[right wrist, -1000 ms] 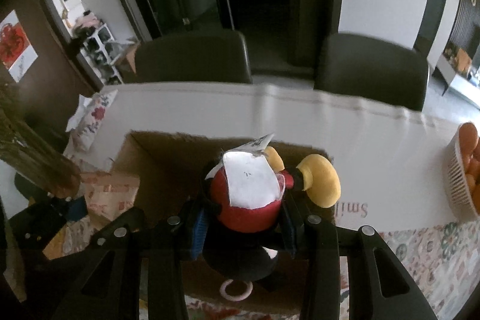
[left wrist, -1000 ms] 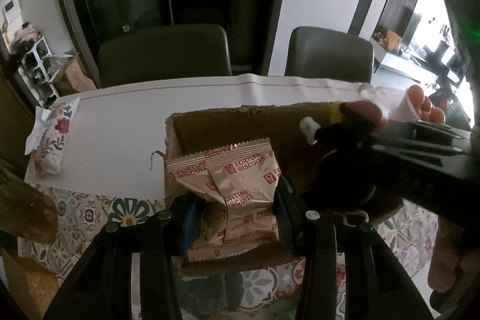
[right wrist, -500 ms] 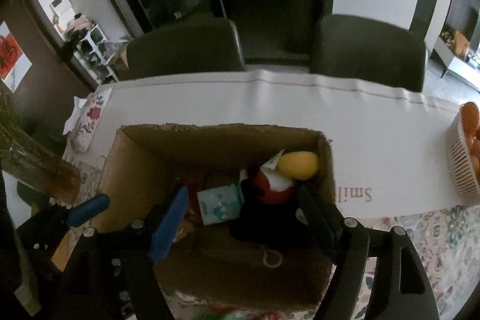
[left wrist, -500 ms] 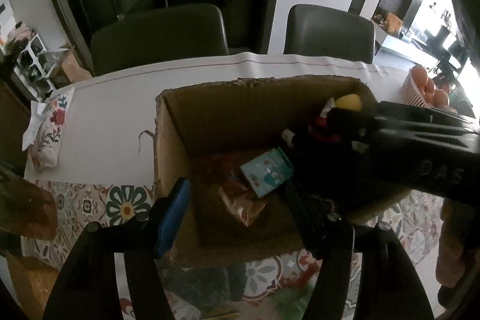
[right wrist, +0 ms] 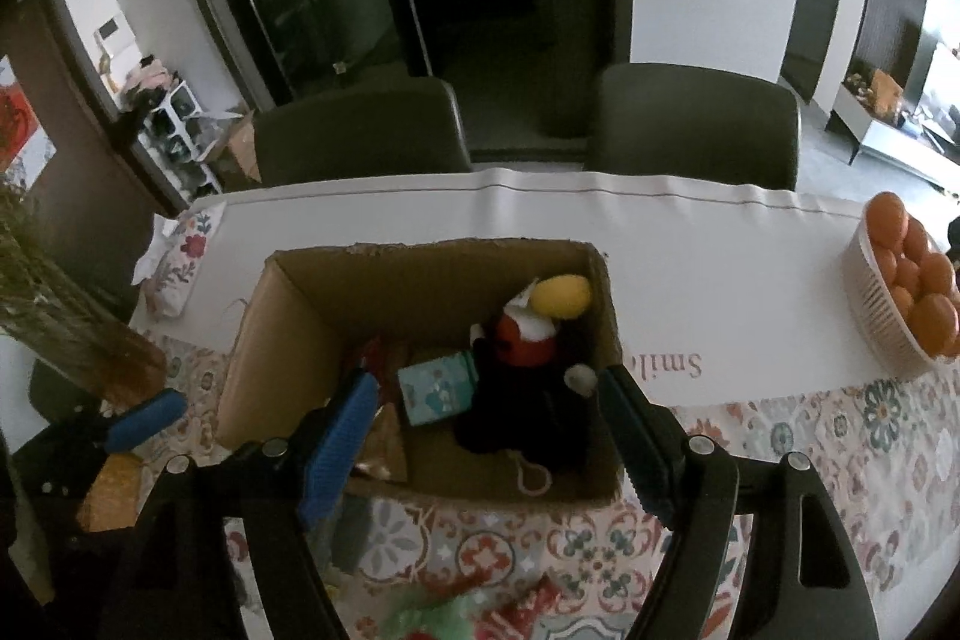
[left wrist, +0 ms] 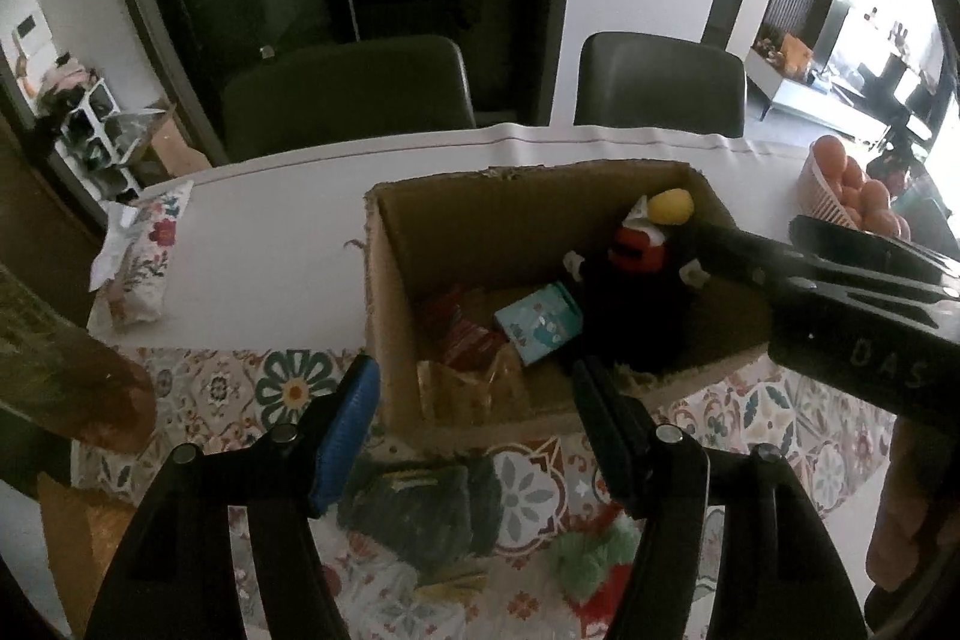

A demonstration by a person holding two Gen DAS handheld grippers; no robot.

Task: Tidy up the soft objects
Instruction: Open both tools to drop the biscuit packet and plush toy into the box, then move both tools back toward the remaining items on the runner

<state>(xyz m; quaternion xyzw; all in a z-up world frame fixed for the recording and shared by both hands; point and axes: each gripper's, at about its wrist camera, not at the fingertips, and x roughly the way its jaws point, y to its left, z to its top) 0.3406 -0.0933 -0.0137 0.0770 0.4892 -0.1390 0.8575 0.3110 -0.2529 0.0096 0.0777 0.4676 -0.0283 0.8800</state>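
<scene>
An open cardboard box stands on the table. Inside it lie a black plush toy with a red middle and a yellow foot, a teal packet and biscuit packets. My left gripper hangs open above the box's near edge with nothing between its fingers. In the right wrist view the same box holds the plush toy and the teal packet. My right gripper is open over the near wall and holds nothing. The left gripper's blue pad shows at the left.
A basket of oranges stands at the right on the white cloth. A floral packet lies at the left. A dark green soft thing and a green and red one lie before the box. Two chairs stand behind the table.
The left gripper let go of the biscuit packets and the right let go of the plush toy; both now lie in the box. Both grippers opened and drew back and up.
</scene>
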